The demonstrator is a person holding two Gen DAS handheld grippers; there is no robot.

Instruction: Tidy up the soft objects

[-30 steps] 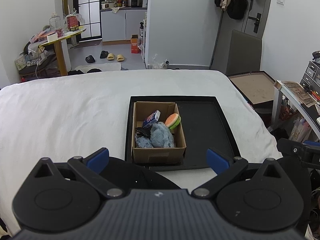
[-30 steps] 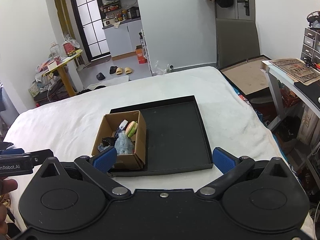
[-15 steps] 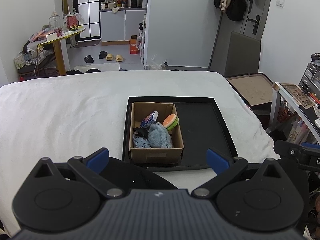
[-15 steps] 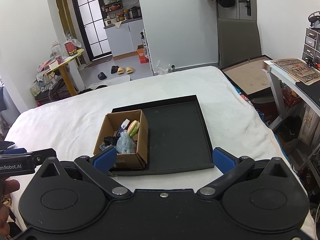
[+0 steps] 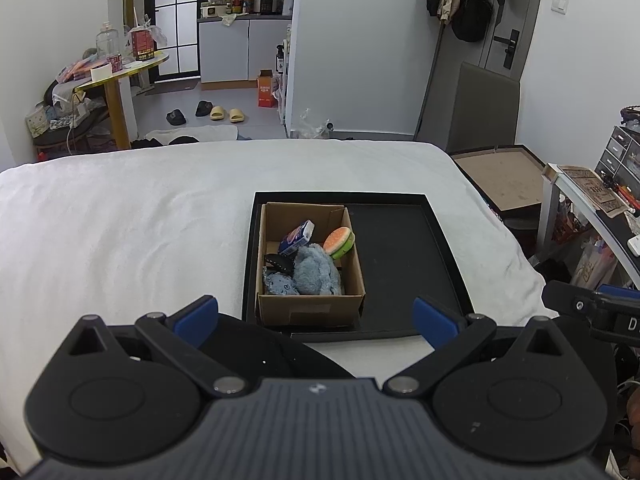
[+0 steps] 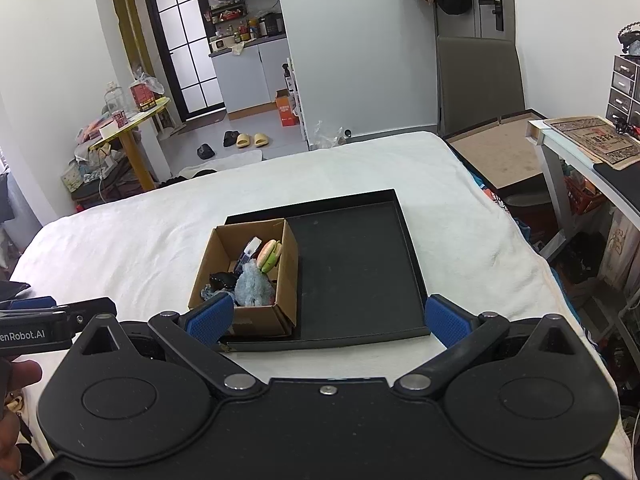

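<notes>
An open cardboard box (image 5: 310, 308) (image 6: 286, 280) stands in the left half of a black tray (image 5: 404, 256) (image 6: 352, 268) on a white bed. Inside lie a grey-blue plush toy (image 5: 316, 270) (image 6: 254, 284), a burger-shaped toy (image 5: 339, 242) (image 6: 269, 255), a blue packet (image 5: 296, 237) and a small black item (image 5: 278, 262). My left gripper (image 5: 316, 315) hangs open just short of the box, nothing between its blue pads. My right gripper (image 6: 327, 317) is open too, over the tray's near edge, its left pad (image 6: 210, 317) in front of the box corner.
The bed (image 5: 120, 232) spreads wide to the left of the tray. A desk (image 6: 580, 140) and drawers stand on the right past the bed's edge. A flat cardboard box (image 5: 500, 176) lies on the floor at the far right. A hand (image 6: 16, 376) holds the other gripper at the lower left.
Both grippers have drawn back slightly and risen, so box and tray sit a little lower and smaller in view. Both stay open and nothing in the box has moved.
</notes>
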